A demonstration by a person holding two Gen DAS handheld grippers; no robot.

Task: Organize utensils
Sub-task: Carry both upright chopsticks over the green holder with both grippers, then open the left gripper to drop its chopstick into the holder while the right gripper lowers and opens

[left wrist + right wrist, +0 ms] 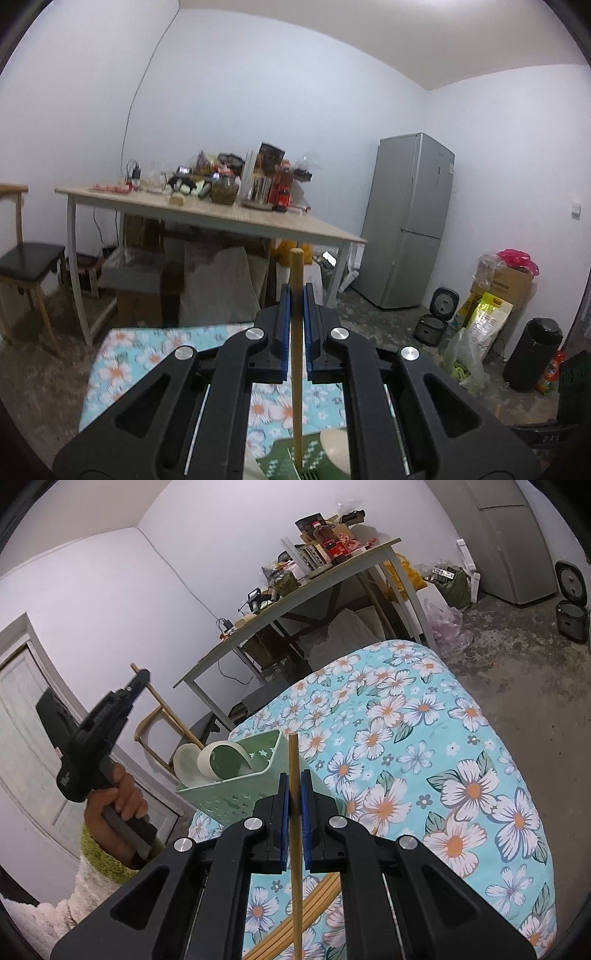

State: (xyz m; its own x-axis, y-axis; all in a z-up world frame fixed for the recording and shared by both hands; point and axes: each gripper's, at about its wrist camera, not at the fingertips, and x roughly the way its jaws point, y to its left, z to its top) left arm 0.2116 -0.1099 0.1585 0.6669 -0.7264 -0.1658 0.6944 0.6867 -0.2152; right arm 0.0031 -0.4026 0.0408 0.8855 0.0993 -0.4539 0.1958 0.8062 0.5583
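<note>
My left gripper is shut on a wooden chopstick and holds it raised above the light green basket; the stick's lower end reaches into the basket. In the right wrist view the left gripper is up at the left, with its chopstick slanting down into the green basket, which holds two pale ladles. My right gripper is shut on another chopstick, just right of the basket. Several more chopsticks lie on the floral cloth below it.
The floral cloth covers the work surface. Beyond it stands a wooden table crowded with jars and bottles, a chair at left, a grey fridge at right, and bags, boxes and a rice cooker on the floor.
</note>
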